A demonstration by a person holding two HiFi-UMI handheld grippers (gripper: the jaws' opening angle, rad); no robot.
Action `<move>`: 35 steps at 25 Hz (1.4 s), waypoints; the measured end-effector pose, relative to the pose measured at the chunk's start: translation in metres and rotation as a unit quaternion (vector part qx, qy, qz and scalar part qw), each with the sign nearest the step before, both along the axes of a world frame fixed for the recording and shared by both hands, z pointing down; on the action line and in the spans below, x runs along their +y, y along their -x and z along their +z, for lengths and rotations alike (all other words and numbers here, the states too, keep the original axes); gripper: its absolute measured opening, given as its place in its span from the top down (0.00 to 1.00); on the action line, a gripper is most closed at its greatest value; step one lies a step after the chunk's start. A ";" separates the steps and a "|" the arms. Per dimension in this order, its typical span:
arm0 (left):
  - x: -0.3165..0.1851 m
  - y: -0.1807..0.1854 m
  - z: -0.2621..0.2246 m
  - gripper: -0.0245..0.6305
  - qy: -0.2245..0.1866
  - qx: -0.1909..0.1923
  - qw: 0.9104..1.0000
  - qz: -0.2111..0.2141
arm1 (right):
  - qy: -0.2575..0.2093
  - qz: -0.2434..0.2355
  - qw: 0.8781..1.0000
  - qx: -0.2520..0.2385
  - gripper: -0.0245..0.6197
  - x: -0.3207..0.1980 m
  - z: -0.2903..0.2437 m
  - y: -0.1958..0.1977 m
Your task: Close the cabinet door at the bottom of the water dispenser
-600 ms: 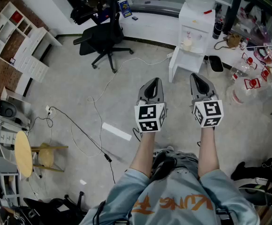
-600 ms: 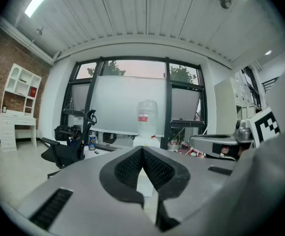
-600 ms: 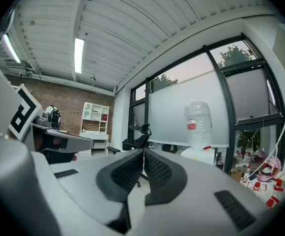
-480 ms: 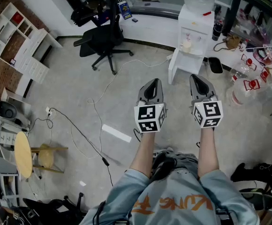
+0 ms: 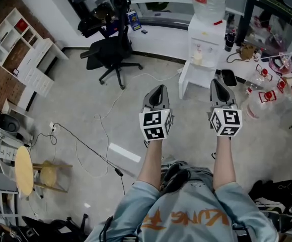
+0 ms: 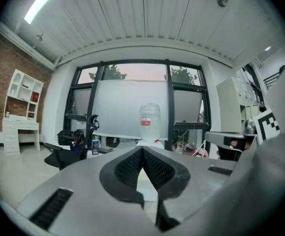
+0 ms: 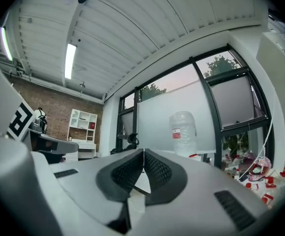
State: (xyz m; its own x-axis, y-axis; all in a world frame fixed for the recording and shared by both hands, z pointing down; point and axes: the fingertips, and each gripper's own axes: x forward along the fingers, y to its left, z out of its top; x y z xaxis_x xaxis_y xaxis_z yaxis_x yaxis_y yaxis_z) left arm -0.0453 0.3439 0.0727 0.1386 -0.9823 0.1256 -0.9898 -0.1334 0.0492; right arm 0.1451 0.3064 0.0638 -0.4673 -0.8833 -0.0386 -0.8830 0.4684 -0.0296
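Left tool (image 5: pixel 159 87) and right tool (image 5: pixel 217 82), closed, face water dispenser (image 5: pixel 202 39).

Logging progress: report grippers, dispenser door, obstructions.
Grey left gripper, grey right gripper: shut, empty. White cabinet door under white water dispenser: open, untouched. White cable on floor beside it.

Two hand-held grippers (image 5: pixel 158 87) (image 5: pixel 218 82), one water dispenser (image 5: pixel 205 39), one chair (image 5: pixel 113 47)

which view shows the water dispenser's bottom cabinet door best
The head view: the cabinet door stands open at the foot of the water dispenser, seen from above. In the gripper views the tongs of the left gripper and right gripper cover it; only the bottle shows above.
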 end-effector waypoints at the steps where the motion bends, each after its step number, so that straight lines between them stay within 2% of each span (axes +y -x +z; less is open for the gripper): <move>1: 0.000 0.010 -0.001 0.95 -0.001 0.005 1.000 -0.014 | -0.002 0.002 1.000 0.000 0.91 0.000 -0.001 -0.003; 3: 0.000 0.025 -0.003 0.95 -0.003 0.013 0.999 -0.035 | -0.004 0.009 1.000 -0.002 0.91 0.000 -0.003 -0.010; 6: -0.005 0.030 -0.002 0.95 -0.004 0.011 0.999 -0.041 | -0.004 0.024 1.000 -0.006 0.91 -0.006 -0.005 -0.023; 9: -0.012 0.022 -0.002 0.95 -0.006 0.002 1.000 -0.029 | -0.004 0.030 0.999 -0.011 0.91 -0.012 -0.005 -0.032; 18: -0.054 0.011 -0.011 0.95 -0.024 -0.017 1.000 0.007 | -0.020 0.025 0.999 0.001 0.91 -0.041 -0.012 -0.028; 25: -0.112 0.023 0.004 0.95 -0.021 -0.009 1.000 0.014 | -0.014 0.040 0.999 0.009 0.91 -0.094 0.000 -0.022; 35: -0.225 0.054 0.035 0.95 0.028 0.007 0.999 0.027 | 0.036 0.046 0.998 0.016 0.91 -0.200 0.029 0.017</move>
